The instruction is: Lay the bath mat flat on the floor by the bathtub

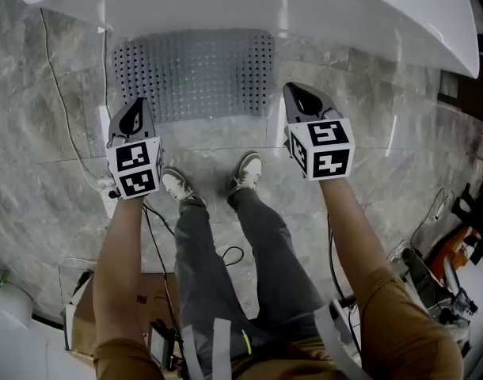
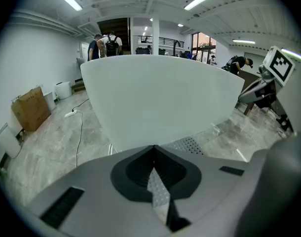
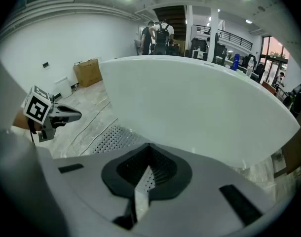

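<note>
Twice checked the claws: found the left gripper [image 1: 137,105] and the right gripper [image 1: 294,93] each pressed together at the tips, pinching nothing, held near the front corners of the perforated grey bath mat [image 1: 194,74]. Found that mat spread flat on the marble floor [image 1: 51,172], tucked against the white bathtub [image 1: 305,6]; judged nothing left to lay.

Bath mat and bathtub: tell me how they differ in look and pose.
The bath mat is grey and dotted with holes; the bathtub is plain glossy white. The bath mat lies flat on the floor; the bathtub rises above it, and in the head view its rim hides the mat's far edge. The bath mat is far narrower than the bathtub. Their long sides run parallel.
</note>
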Available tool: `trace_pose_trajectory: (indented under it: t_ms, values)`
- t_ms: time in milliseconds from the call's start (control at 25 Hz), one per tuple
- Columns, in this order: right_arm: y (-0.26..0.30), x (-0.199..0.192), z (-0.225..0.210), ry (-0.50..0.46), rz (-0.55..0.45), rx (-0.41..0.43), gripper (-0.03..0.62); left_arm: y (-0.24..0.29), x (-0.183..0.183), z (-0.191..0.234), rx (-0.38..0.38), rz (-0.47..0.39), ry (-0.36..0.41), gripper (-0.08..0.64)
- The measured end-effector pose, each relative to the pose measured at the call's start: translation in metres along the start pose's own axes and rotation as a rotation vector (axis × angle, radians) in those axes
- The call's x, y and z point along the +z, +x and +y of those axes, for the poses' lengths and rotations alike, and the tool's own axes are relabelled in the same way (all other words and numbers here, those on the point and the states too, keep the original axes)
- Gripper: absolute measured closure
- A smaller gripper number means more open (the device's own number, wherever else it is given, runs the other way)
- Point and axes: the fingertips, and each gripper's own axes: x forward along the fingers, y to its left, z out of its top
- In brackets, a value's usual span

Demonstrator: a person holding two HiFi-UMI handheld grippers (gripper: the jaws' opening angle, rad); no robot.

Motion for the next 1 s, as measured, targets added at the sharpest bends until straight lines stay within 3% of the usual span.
trace_pose_trajectory:
  t_ms: [640,800,1000]
  values:
    - [-0.131,0.075,-0.03,0.0,-0.049,-0.06,0.588,-0.101,0.118,-0.024,-0.013,-0.079,0.031,0.555]
    - [-0.17,0.098,-0.045,0.029,-0.084,-0.083,0.588,-0.131,0.159,-0.027,-0.009,-0.142,0.022,0.554]
    - [-0.207,0.131,-0.046,0.064,-0.147,-0.102,0.588,-0.164,0.201,-0.035,-0.035,-0.227,0.068,0.554]
